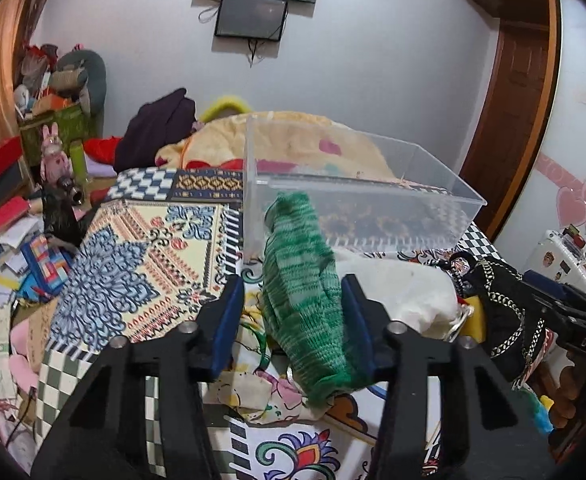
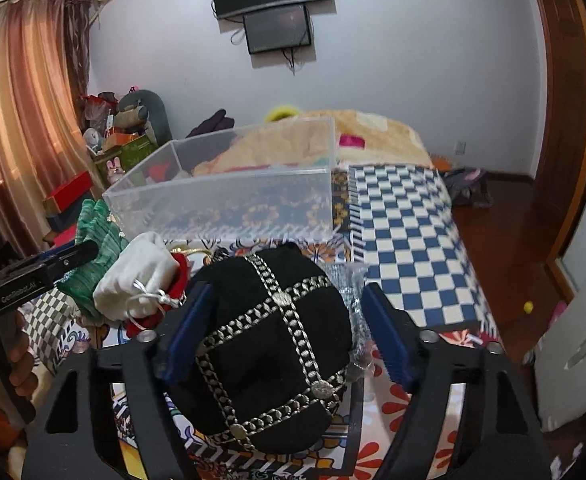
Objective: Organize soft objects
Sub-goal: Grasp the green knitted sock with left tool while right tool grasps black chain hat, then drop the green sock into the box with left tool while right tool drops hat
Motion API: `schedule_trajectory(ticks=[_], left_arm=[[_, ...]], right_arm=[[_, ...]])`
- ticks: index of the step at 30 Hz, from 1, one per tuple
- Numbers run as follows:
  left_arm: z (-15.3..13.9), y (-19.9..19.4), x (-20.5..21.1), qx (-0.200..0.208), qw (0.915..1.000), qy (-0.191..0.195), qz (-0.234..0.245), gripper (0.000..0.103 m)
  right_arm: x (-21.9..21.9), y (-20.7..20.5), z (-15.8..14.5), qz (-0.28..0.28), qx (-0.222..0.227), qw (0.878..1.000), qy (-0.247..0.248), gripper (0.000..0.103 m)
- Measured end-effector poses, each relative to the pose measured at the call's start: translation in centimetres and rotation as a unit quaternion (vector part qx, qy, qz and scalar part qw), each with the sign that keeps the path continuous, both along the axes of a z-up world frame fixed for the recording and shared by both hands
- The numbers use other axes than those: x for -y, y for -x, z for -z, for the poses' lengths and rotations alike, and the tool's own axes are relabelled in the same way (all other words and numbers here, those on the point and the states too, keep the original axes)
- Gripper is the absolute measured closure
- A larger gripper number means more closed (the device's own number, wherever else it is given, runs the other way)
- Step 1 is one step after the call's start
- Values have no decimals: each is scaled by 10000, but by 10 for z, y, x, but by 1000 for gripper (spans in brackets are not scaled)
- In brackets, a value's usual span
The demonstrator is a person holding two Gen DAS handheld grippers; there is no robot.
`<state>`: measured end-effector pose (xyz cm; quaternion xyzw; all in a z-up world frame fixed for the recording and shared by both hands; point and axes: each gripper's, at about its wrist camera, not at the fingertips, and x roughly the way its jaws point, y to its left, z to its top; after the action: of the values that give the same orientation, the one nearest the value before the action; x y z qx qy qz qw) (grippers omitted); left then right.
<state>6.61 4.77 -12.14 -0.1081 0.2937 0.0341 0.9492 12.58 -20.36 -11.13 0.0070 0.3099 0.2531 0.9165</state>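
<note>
A green knitted cloth [image 1: 305, 300] stands up between the fingers of my left gripper [image 1: 291, 312], which is open around it, the right pad touching it. A black pouch with gold trim [image 2: 269, 344] lies between the fingers of my right gripper [image 2: 289, 328], which is open around it with a gap on the right side. A white drawstring pouch [image 2: 141, 276] with red trim lies between the two cloths; it also shows in the left wrist view [image 1: 405, 292]. A clear plastic bin [image 2: 233, 196] stands just beyond on the patterned bedspread [image 2: 405, 232], also in the left wrist view [image 1: 357, 196].
A yellow blanket [image 1: 293, 140] is heaped behind the bin. A dark purple cloth [image 1: 157, 128] lies at the far left of the bed. Boxes, books and toys [image 1: 25, 208] clutter the floor to the left. A wooden door [image 1: 509, 112] is to the right.
</note>
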Motion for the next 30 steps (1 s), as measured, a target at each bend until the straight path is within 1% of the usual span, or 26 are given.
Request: schedule_trajectory(ticks=[1,3,6,9,12,13,16,22,30], left_arm=[[1,-1,0,-7,10000,35,23,66],[2,-1,-1,-5,10000,78,62,71],[3,-1,2,4,9999,86,107,81],[0,0,4,60,9999,46,130,84],[-4,3,6,105,9997,38,212,90],[-7,5,7,142,9996,44,233,90],[-15,9,9,240,9994,19,258,90],[-30,15,9,413,9989,-6,229,90],[-49,15,9,604,9978,-111,233,91]], right_arm=[[-1,0,1,-23,-41,10000,-28,39],[0,-1,1,-98,-120,9998,-94,46],[-2,2,0,-133,-99,9998,-121,55],[-3,4,-4,-147,-37,9998,-141,68],[-1,4,-7,-134,5,9998,-179,90],[0,3,-8,-125,15,9998,-165,93],[2,0,-11,-210,-37,9992,-335,94],[-2,0,-27,-364,114,9983,-445,94],[-18,4,-72,-595,744,9943,-469,95]])
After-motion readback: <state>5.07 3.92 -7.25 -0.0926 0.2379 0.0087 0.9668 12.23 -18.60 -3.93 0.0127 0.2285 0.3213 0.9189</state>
